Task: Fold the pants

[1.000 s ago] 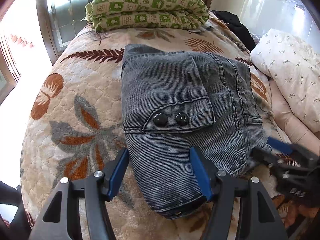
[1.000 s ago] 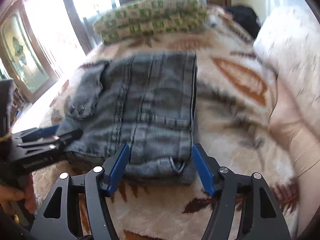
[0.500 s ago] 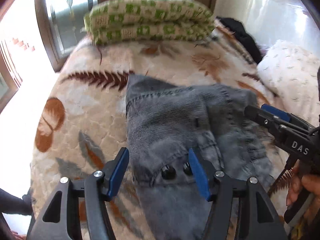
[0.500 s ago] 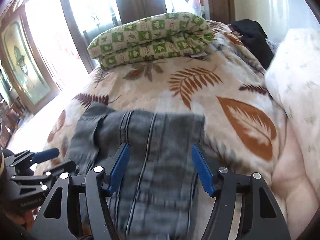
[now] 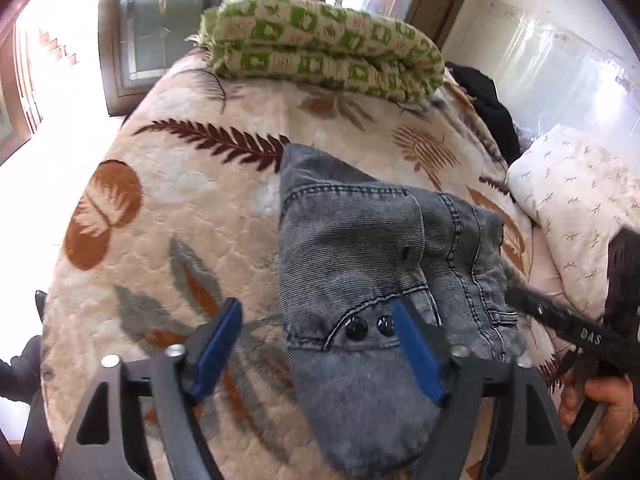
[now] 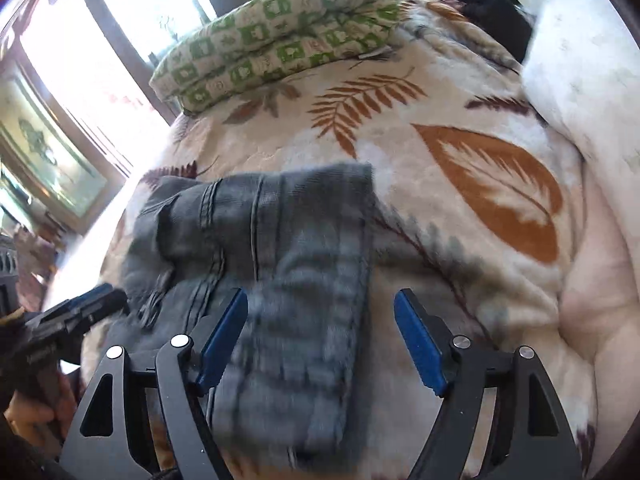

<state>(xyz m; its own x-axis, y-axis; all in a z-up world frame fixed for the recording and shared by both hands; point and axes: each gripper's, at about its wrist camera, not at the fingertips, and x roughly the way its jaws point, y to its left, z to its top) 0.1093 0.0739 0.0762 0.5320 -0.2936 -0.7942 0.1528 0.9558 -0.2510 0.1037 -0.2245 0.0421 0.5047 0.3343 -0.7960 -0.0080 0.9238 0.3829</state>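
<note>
The folded grey denim pants (image 5: pixel 360 264) lie on the leaf-patterned bed cover (image 5: pixel 180 208), pocket flap with two black buttons on top. My left gripper (image 5: pixel 320 344) is open and empty, hovering over the pants' near left part, right finger over the buttons. The right gripper shows at the pants' right edge in the left wrist view (image 5: pixel 560 320). In the right wrist view the pants (image 6: pixel 288 264) lie below my open, empty right gripper (image 6: pixel 320 336); the left gripper (image 6: pixel 80 308) is at their left edge.
A folded green-and-white checked blanket (image 5: pixel 320 48) lies at the far end of the bed. A white pillow (image 5: pixel 580 192) and a black garment (image 5: pixel 488 108) are on the right. Windows stand behind and to the left; the bed's left edge drops off.
Both grippers have pulled back and up from the folded pants, staying open. The pants now lie further ahead in both views, still folded.
</note>
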